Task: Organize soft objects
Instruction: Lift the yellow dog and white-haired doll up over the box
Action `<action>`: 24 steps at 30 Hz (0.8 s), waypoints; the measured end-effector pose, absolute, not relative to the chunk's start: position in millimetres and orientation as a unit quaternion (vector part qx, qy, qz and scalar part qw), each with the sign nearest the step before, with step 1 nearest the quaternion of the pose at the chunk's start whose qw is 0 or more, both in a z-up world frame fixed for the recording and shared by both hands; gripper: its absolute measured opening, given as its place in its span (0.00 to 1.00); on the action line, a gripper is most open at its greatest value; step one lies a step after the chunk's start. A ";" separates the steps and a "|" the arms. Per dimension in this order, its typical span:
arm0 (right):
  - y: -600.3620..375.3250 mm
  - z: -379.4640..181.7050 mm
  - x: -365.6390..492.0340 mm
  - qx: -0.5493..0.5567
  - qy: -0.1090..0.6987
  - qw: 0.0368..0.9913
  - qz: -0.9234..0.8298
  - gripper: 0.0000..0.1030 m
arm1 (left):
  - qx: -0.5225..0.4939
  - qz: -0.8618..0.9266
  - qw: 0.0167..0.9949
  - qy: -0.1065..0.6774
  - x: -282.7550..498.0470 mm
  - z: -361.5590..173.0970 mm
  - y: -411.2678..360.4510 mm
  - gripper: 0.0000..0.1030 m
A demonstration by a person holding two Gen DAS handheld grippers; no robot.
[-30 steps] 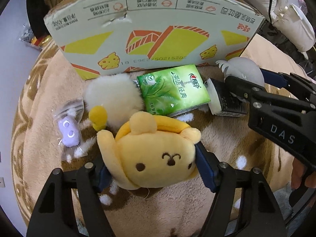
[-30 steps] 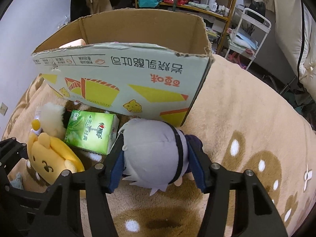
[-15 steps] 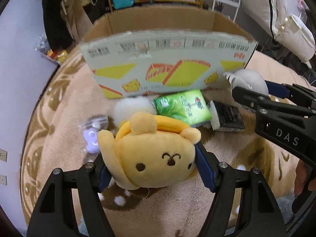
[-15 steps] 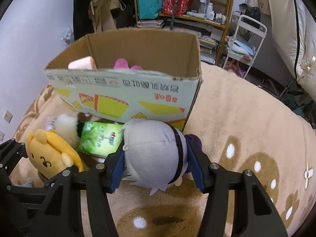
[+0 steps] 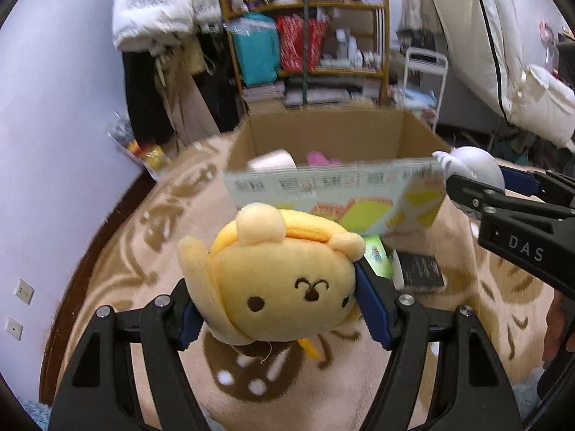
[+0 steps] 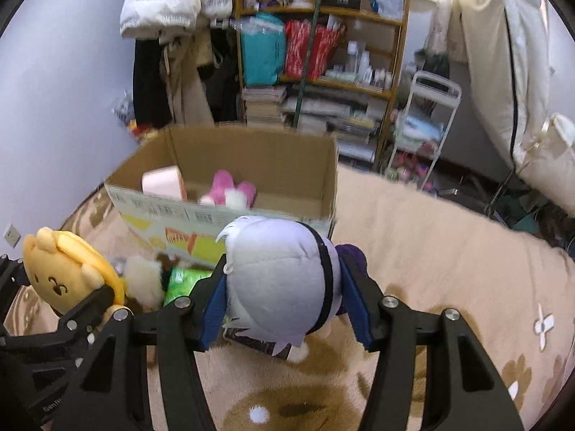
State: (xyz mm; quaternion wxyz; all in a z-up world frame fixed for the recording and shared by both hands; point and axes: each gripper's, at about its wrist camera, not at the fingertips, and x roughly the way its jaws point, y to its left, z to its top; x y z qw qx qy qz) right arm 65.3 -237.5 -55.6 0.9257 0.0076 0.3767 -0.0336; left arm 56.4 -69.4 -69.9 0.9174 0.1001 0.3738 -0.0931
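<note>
Here left claw (image 5: 284, 301) grips yellow plush (image 5: 276, 280), right claw (image 6: 284, 298) clamps grey plush (image 6: 280, 276); both held above the beige blanket (image 6: 431, 251), in front of the open cardboard box (image 6: 294, 165).

The cardboard box (image 6: 230, 179) stands open on the blanket (image 6: 431, 251), with the shelf (image 6: 323, 54) far behind it. Inside lie a plush (image 6: 230, 188) and a roll (image 6: 161, 179) to its left. Near the box's front wall lie a tissue pack (image 6: 183, 280) and a fluffy ball (image 6: 143, 280). The left claw (image 5: 284, 305) holds the bear plush (image 5: 280, 280) left of the doll (image 6: 280, 276) in the right claw (image 6: 284, 298).
</note>
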 end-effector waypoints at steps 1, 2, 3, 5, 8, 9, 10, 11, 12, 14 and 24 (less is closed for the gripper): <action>-236.8 -49.4 63.8 0.008 0.366 0.930 -0.034 0.59 | 0.100 -0.090 0.924 0.359 54.8 -63.1 -67.4 0.70; -237.1 -43.8 62.0 0.010 0.356 0.934 -0.033 0.59 | 0.098 -0.088 0.928 0.350 53.8 -59.0 -65.8 0.70; -238.3 -39.6 60.9 0.011 0.350 0.936 -0.033 0.59 | 0.095 -0.087 0.931 0.341 53.3 -54.5 -63.4 0.70; -237.9 -30.4 58.6 0.012 0.333 0.942 -0.033 0.59 | 0.089 -0.086 0.936 0.330 55.0 -49.5 -58.6 0.70; -236.8 -19.8 55.2 0.009 0.313 0.949 -0.034 0.59 | 0.077 -0.082 0.943 0.313 54.1 -41.3 -51.7 0.70; -236.9 -15.8 54.3 0.009 0.305 0.952 -0.034 0.59 | 0.073 -0.079 0.946 0.305 53.4 -38.1 -49.4 0.70; -236.2 -13.0 53.0 0.010 0.301 0.953 -0.034 0.59 | 0.070 -0.077 0.949 0.299 53.2 -34.7 -46.9 0.70; -236.2 -10.6 53.0 0.012 0.296 0.954 -0.034 0.59 | 0.067 -0.076 0.952 0.290 52.2 -30.4 -45.0 0.70; -236.5 -8.1 53.4 0.014 0.292 0.956 -0.033 0.59 | 0.065 -0.074 0.955 0.281 51.6 -26.5 -42.8 0.70; -236.7 -2.6 53.8 0.016 0.281 0.959 -0.034 0.59 | 0.065 -0.069 0.960 0.265 48.7 -20.7 -42.1 0.70; -231.6 22.5 55.0 0.006 0.232 0.972 -0.032 0.59 | 0.057 -0.059 0.970 0.228 57.2 5.3 -33.2 0.70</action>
